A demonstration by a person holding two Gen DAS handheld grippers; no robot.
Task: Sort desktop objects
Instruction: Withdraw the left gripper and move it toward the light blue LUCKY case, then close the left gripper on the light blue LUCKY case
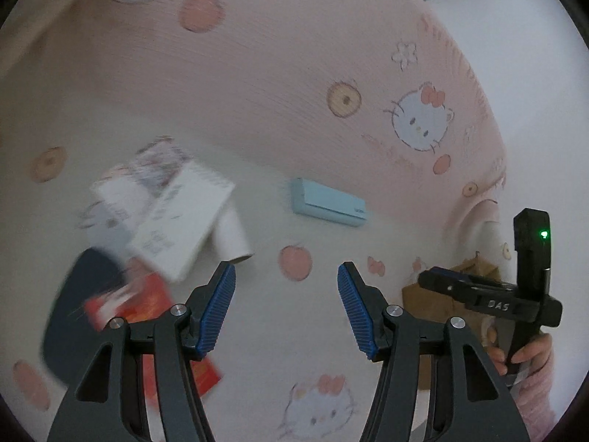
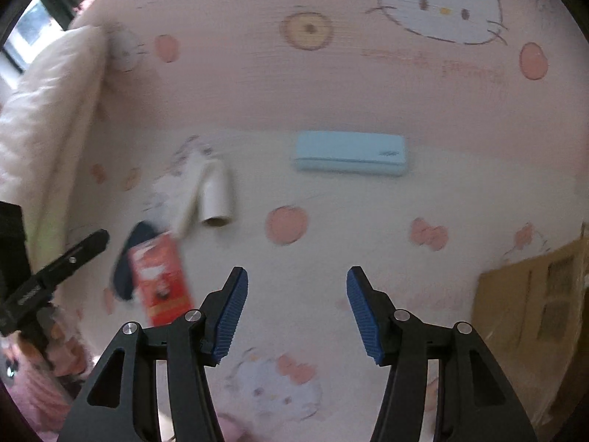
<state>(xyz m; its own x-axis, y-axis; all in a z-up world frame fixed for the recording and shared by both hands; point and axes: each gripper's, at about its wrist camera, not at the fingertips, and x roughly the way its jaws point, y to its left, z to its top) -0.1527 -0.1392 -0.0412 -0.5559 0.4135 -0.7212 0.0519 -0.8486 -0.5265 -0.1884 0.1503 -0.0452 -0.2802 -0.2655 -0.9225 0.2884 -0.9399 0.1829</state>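
Both the left gripper (image 1: pixel 286 304) and right gripper (image 2: pixel 297 311) are held partly open and empty above the printed cloth (image 2: pixel 257 110); the books (image 1: pixel 162 213) are blurred.

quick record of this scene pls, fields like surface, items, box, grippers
surface: pink and cream cartoon-cat cloth
light blue case: lies flat, alone, ahead of both grippers
white tube: on its side beside a pile
pile: white notebook, red packet, dark blue item underneath
cardboard box: at the right edge
left gripper: open, nothing between the pads
right gripper: open, nothing between the pads
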